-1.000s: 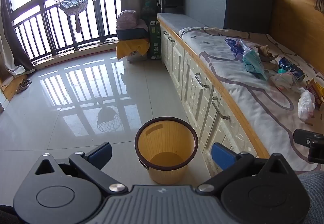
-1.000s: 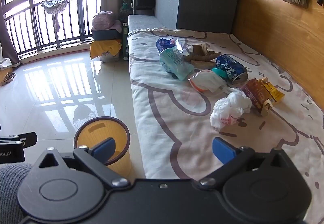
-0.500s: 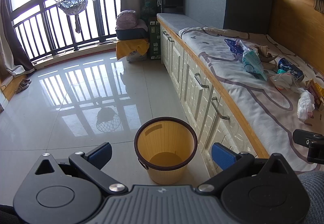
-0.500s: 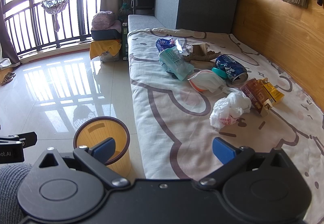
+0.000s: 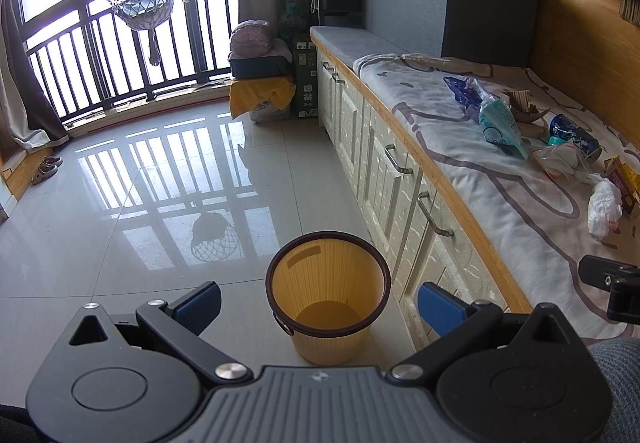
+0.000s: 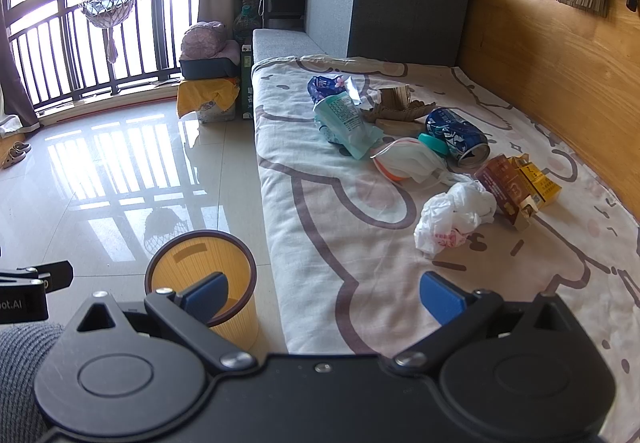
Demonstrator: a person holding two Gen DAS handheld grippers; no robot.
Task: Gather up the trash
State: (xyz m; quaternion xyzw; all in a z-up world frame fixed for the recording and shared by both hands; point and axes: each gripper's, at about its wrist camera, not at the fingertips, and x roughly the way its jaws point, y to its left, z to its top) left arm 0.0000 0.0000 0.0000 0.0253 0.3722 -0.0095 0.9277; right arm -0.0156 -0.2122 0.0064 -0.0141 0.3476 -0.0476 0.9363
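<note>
A: Where does the trash lie?

B: Scattered on the cartoon-print bed sheet (image 6: 344, 243): a crumpled white plastic bag (image 6: 454, 217) nearest, touching a brown and yellow cardboard carton (image 6: 516, 187) on its far side. Beyond them are a dented blue drink can (image 6: 456, 137) lying on its side, a white and orange face mask (image 6: 404, 163), a teal wet-wipe packet (image 6: 346, 121), a blue foil wrapper (image 6: 322, 87) and torn brown cardboard scraps (image 6: 396, 109). The print on them is too small to read.

A: And the bin?

B: The round yellow plastic wastebasket with a dark rim (image 5: 328, 295) stands on the tiled floor (image 5: 120, 203) just beside the white drawers (image 5: 384, 171). From the right wrist, a blue finger pad hides part of its rim.

A: The claws?

B: The left gripper (image 5: 319, 301) is spread wide over the bin, gripping nothing. The right gripper (image 6: 324, 295) is likewise spread, bare, short of the bag. Grey knit sleeves (image 6: 20, 363) are cut off at the frame edges.
</note>
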